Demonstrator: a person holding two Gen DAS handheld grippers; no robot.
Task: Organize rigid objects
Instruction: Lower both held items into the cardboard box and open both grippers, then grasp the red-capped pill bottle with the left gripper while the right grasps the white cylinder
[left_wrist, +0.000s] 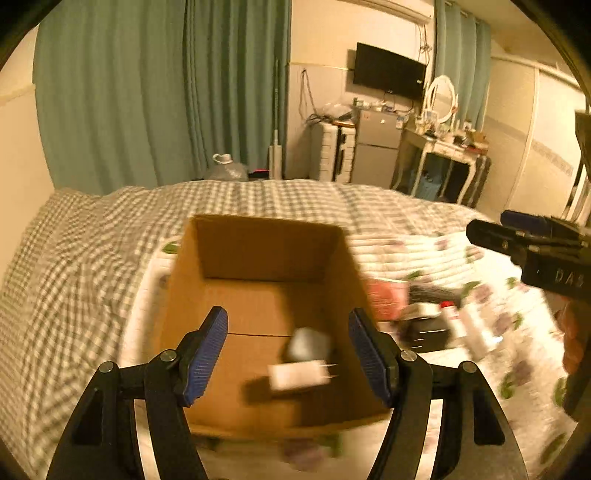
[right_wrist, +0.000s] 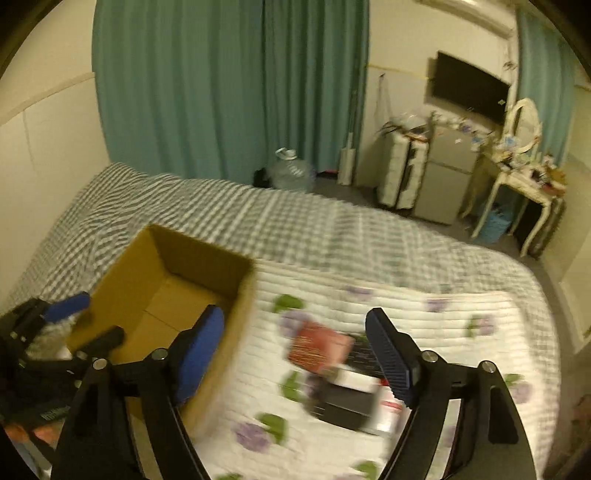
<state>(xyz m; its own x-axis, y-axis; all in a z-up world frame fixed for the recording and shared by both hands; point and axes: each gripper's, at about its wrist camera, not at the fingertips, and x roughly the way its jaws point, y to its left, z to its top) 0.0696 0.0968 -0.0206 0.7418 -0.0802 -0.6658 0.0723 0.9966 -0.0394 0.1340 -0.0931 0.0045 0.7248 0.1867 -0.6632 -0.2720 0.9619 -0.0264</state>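
An open cardboard box (left_wrist: 266, 254) stands on the bed; it also shows at the left in the right wrist view (right_wrist: 192, 258). Inside it a white charger plug (left_wrist: 299, 374) appears blurred in mid-air or on the bottom, beside a grey object (left_wrist: 308, 343). My left gripper (left_wrist: 288, 354) is open and empty above the box. A pile of rigid items lies right of the box: a red box (right_wrist: 319, 347), a black box (right_wrist: 345, 404) and a white bottle (left_wrist: 476, 328). My right gripper (right_wrist: 295, 358) is open and empty above that pile.
The bed has a grey checked sheet (left_wrist: 92, 251) and a white floral quilt (right_wrist: 406, 295). Green curtains (left_wrist: 166, 92), a water jug (right_wrist: 291, 171), a small fridge (right_wrist: 448, 177) and a cluttered dressing table (right_wrist: 524, 173) stand beyond the bed.
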